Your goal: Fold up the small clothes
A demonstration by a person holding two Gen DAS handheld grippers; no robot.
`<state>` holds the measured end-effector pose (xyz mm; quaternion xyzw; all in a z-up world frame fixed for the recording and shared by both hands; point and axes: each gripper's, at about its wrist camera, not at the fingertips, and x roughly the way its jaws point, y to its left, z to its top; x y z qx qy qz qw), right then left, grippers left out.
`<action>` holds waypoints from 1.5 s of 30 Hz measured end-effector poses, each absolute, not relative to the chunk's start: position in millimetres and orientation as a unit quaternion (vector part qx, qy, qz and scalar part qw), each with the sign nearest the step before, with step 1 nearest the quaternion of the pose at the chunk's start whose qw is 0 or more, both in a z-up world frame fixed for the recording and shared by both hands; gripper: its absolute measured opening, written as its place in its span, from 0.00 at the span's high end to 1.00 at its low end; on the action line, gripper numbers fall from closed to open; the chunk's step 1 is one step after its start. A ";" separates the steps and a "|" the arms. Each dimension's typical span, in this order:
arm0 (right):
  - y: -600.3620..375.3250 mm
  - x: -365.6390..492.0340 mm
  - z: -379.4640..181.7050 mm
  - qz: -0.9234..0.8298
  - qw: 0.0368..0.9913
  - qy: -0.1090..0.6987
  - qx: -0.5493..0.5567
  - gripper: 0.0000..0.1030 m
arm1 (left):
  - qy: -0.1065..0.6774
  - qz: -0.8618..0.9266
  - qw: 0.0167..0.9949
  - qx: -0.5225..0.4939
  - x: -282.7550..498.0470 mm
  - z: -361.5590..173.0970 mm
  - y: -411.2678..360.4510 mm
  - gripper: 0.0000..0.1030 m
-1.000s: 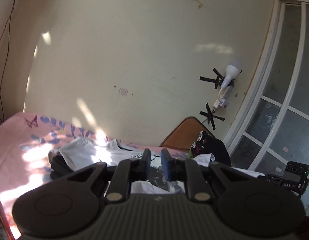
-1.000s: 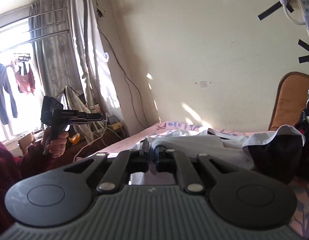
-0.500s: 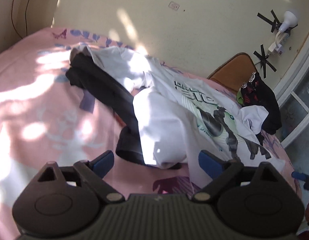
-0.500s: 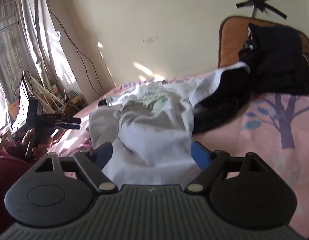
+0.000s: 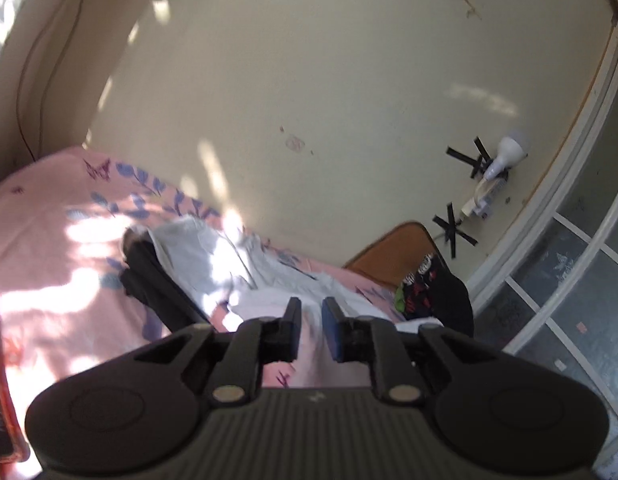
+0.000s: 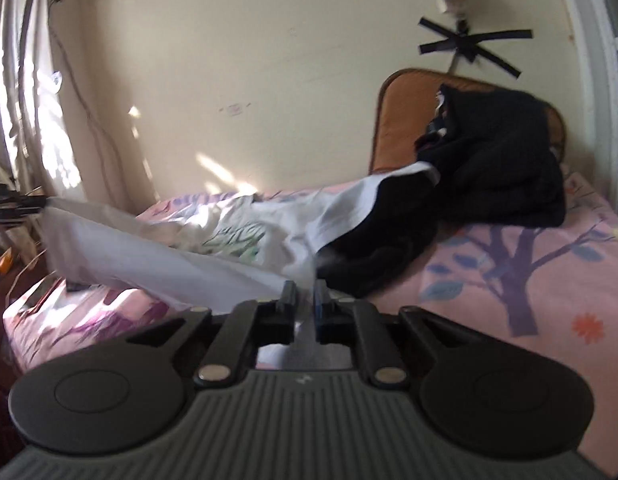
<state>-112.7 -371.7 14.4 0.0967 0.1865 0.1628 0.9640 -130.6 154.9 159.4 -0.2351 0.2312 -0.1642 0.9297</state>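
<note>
A white printed T-shirt (image 6: 229, 240) lies on the pink bed with its near hem stretched taut and lifted between my two grippers. My right gripper (image 6: 305, 300) is shut on one corner of the hem. My left gripper (image 5: 311, 320) is shut on the other corner, and it shows at the far left of the right wrist view (image 6: 17, 204). The shirt also shows in the left wrist view (image 5: 237, 276). A black garment (image 5: 157, 288) lies under the shirt.
The pink patterned bedsheet (image 6: 529, 272) covers the bed. A pile of black clothes (image 6: 501, 168) leans on an orange headboard (image 6: 405, 120). The cream wall carries a taped power strip and bulb (image 5: 493, 172). A window frame (image 5: 569, 248) stands at the right.
Both grippers were open over the shirt half a second ago. Now both are shut on the hem and have lifted it, pulling it taut.
</note>
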 end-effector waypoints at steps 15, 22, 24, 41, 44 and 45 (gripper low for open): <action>-337.7 -116.9 2.4 0.252 0.943 0.216 -0.035 0.17 | 0.385 -0.147 0.882 -0.227 -128.2 44.8 132.3 0.10; -350.3 -91.2 -28.2 0.260 0.914 0.312 -0.008 0.87 | 0.434 -0.213 0.853 -0.197 -120.3 23.8 92.8 0.96; -344.1 -105.2 -12.1 0.333 0.895 0.298 -0.005 0.93 | 0.430 -0.220 0.857 -0.177 -125.9 36.6 94.2 0.96; -404.7 -64.6 4.8 0.144 0.937 0.290 0.129 0.32 | 0.291 -0.128 0.933 -0.170 -137.9 126.0 172.6 0.12; -383.5 -30.9 -3.2 0.129 0.944 0.280 0.118 0.33 | 0.289 -0.178 0.922 -0.185 -107.9 112.1 139.7 0.11; -377.0 -19.8 -7.5 0.121 0.946 0.280 0.110 0.32 | 0.295 -0.193 0.916 -0.190 -97.9 104.4 126.7 0.11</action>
